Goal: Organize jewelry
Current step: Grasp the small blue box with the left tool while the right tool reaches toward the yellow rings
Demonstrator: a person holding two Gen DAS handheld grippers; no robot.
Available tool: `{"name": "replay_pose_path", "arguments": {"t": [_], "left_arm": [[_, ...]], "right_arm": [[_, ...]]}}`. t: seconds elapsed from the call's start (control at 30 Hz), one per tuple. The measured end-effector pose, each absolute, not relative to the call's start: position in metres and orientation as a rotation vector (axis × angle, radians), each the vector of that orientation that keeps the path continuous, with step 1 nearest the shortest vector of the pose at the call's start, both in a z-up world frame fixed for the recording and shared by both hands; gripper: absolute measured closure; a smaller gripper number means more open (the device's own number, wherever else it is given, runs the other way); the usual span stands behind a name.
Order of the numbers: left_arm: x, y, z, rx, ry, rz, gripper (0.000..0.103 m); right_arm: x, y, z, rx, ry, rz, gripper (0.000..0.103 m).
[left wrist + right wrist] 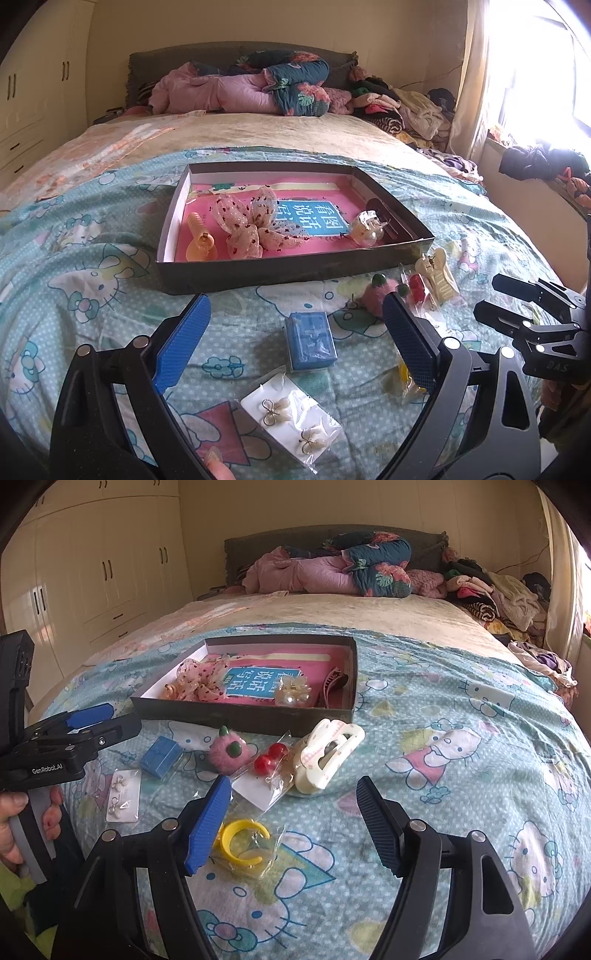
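Here, both jaws gape empty — one blue box (311, 340), two cherry earrings (270, 757).

Yellow earrings (400, 376) perhaps, behind gripper

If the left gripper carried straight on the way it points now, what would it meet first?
Most likely the small blue box, which lies on the bedspread between the left gripper's open fingers. The tray lies beyond it. Depth is uncertain.
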State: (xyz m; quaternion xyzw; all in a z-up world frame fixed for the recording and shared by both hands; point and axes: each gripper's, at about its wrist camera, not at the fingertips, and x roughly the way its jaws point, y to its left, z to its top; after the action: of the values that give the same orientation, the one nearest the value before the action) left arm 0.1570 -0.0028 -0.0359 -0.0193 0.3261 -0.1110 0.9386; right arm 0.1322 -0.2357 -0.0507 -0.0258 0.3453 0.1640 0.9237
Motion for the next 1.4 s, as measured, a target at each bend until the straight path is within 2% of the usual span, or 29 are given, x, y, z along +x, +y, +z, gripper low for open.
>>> {"name": "replay_pose_path", "arguments": {"t": [0.4,0.6,0.8,0.97,1.13,1.27,1.4], "left_arm": [[0.16,-0.013,-0.055,0.0,0.72,-0.234,0.018],[0.163,-0.015,-0.064,0.005,0.745,-0.236,0.022],[0.169,-0.017,-0.071,-0.001,0.775,-0.253,0.032],[0.171,-0.018,-0.077,-0.024,0.797,-0.283,0.05],[0.174,-0.018,-0.083,-0.027,0.817,-0.287,0.059],[0.175,-0.015,-0.085,-0.038,0.82,-0.293,0.073],[0.175,-0.015,-0.085,-0.041,0.82,-0.297,0.073]], "right_arm": [[0.136,-0.225,-0.072,-0.015,0.768,0.389,0.035],[0.141,-0.219,-0.078,-0.003,0.784,0.405,0.035],[0.15,-0.216,-0.082,0.013,0.799,0.405,0.035],[0.157,-0.215,-0.085,0.047,0.825,0.408,0.037],[0.164,-0.211,-0.087,0.072,0.841,0.405,0.039],[0.169,-0.205,-0.087,0.076,0.851,0.395,0.039],[0.174,-0.203,-0.09,0.099,0.867,0.378,0.04]]}}
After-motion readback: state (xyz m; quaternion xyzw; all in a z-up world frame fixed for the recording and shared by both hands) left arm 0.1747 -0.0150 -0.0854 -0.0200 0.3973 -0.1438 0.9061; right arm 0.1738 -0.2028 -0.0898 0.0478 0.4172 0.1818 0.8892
